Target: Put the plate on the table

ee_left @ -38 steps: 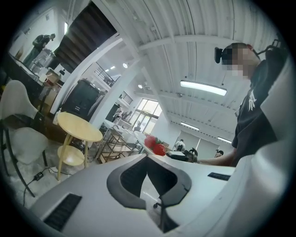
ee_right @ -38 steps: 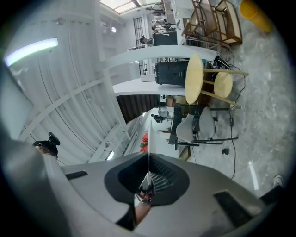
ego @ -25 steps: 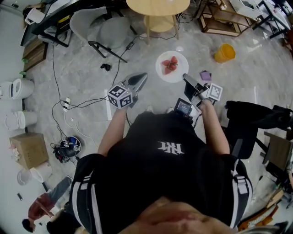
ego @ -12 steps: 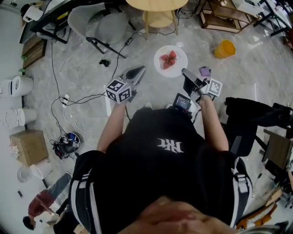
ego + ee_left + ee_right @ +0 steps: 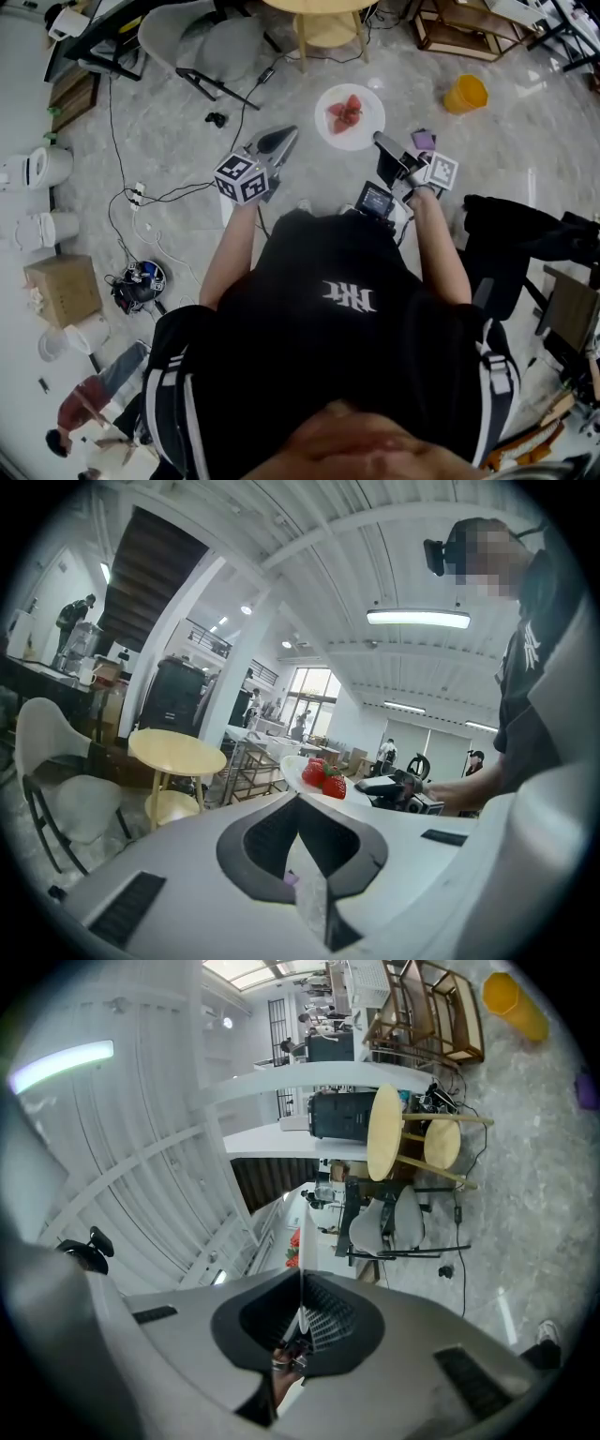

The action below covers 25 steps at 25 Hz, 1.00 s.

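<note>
While a person stands on a pale stone floor (image 5: 169, 141) strewn with black cables, a round yellow table (image 5: 319, 6) sits just ahead, with a grey chair (image 5: 202, 42) to its left. The white plate (image 5: 370, 111) is not on that table: it hangs in the air above the floor, short of the tabletop and between the two grippers as the head view shows them. On it lies a small cluster of red strawberries (image 5: 345, 112), close to the plate's middle. To the right, a yellow-orange bucket (image 5: 466, 94) rests on the floor well apart from the plate; what it holds cannot be made out.

The right gripper (image 5: 380, 141) has the plate by its near rim. In the right gripper view the jaws (image 5: 300, 1279) are clamped on the plate (image 5: 300, 1241), which runs edge-on straight out from between them, the strawberries (image 5: 293, 1246) showing beside it. The left gripper (image 5: 284, 138) hangs to the left of the plate and clear of it, pointing towards the table. In the left gripper view its jaws (image 5: 298, 799) are pressed together with nothing gripped, and the plate (image 5: 292, 769) with its strawberries (image 5: 323, 775) shows beyond them.
</note>
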Each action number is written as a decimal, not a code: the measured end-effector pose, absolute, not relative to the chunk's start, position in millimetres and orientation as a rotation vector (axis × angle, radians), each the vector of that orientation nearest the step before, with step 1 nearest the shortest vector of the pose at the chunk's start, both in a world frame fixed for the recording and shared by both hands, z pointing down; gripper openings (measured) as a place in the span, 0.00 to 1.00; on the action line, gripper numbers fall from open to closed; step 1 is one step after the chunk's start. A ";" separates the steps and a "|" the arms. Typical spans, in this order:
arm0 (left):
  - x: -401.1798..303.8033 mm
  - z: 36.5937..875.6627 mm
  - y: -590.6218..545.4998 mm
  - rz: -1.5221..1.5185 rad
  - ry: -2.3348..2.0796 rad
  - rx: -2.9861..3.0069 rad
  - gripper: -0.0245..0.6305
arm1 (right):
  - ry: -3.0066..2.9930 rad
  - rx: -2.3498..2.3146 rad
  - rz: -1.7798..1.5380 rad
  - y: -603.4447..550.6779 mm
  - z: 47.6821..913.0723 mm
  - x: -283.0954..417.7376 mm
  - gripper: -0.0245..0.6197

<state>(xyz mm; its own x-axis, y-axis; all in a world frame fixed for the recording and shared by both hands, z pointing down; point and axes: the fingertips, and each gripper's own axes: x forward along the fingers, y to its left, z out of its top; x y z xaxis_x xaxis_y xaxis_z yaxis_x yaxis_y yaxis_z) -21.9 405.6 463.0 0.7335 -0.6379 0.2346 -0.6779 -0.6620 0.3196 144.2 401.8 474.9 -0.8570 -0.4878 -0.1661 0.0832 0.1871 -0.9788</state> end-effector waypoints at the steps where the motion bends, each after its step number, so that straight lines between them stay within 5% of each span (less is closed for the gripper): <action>1: -18.3 460.6 406.0 0.146 -1.015 2.556 0.04 | 2.029 -0.373 -1.715 401.5 476.1 146.9 0.05; 25: -17.9 480.9 362.6 0.182 -0.990 2.548 0.04 | 2.048 -0.382 -1.759 349.1 490.4 145.5 0.05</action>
<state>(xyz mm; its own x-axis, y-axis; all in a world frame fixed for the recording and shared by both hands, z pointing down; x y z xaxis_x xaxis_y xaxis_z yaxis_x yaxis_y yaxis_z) -17.9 362.6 480.9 0.7410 -0.6192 0.2598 -0.6711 -0.6698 0.3178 145.5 349.1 490.4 -0.8776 -0.4614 -0.1298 0.0587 0.1652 -0.9845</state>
